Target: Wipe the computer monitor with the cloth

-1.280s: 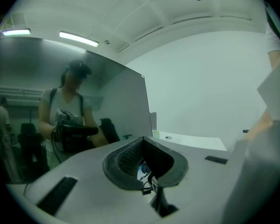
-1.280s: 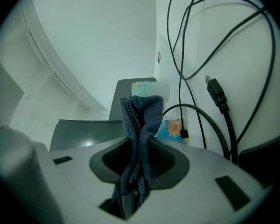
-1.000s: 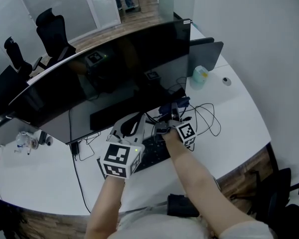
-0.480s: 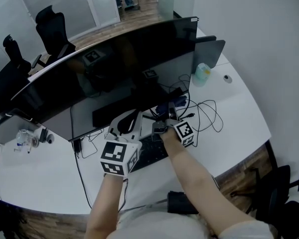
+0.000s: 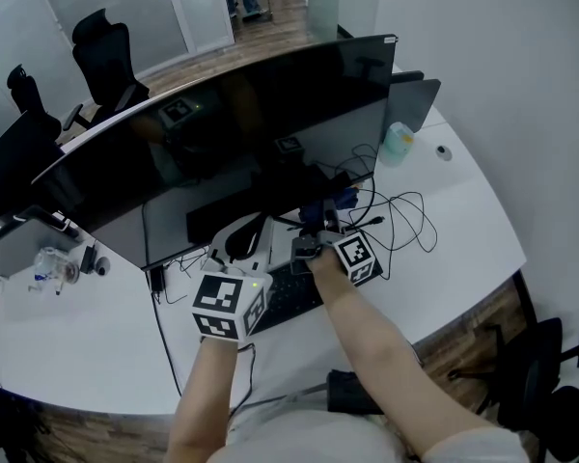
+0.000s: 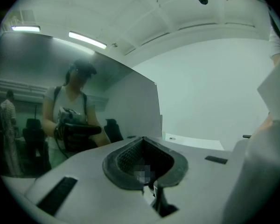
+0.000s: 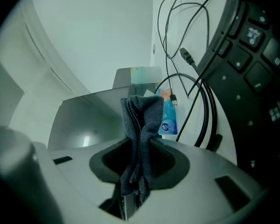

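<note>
Head view: right forearm (image 5: 378, 347) extended, right gripper (image 5: 312, 241) clamping cloth (image 7: 141, 120) below monitor (image 5: 222, 133).

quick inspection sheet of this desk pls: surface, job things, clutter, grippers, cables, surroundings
surface: white curved desk.
job's things: dark curved monitor stands on the desk; grey cloth is in the right gripper and appears not to touch the screen.
clutter: black keyboard below the grippers; blue bottle by the cables; pale green container near the monitor's right end.
grippers: left gripper has its jaws together, with nothing in them; right gripper is shut on the cloth.
cables: black cables loop loosely on the desk, right of the keyboard.
surroundings: office chairs behind the desk.
</note>
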Demonstrator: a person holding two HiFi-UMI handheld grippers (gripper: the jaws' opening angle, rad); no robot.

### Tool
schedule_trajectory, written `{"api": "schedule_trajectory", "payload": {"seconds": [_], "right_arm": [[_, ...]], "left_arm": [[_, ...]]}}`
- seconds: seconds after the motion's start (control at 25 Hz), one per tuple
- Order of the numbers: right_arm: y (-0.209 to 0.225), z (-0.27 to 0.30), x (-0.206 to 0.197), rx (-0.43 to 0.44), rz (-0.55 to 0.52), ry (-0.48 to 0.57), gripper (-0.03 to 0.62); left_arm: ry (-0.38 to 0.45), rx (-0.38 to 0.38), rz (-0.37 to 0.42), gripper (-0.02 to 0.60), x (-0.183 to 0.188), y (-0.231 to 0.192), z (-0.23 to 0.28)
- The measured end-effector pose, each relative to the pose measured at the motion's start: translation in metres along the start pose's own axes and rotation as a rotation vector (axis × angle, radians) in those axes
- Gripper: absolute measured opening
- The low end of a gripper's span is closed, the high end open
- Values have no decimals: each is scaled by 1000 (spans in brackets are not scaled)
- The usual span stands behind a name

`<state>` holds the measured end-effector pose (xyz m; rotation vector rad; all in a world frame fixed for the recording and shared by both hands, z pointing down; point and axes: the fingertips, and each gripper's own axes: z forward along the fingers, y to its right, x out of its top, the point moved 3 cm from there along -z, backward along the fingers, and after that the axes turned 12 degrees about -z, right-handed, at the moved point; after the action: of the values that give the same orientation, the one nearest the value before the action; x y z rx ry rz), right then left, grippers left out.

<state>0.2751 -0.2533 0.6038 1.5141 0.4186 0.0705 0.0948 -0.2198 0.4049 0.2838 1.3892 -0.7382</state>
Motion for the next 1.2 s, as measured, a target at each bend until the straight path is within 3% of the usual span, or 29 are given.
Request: {"api": "schedule_trajectory", "payload": {"seconds": [1.2], "right_arm": [[-21, -24, -77, 0, 5, -7, 114]], "left_arm": [[26, 45, -18, 9, -5, -57, -78]]}}
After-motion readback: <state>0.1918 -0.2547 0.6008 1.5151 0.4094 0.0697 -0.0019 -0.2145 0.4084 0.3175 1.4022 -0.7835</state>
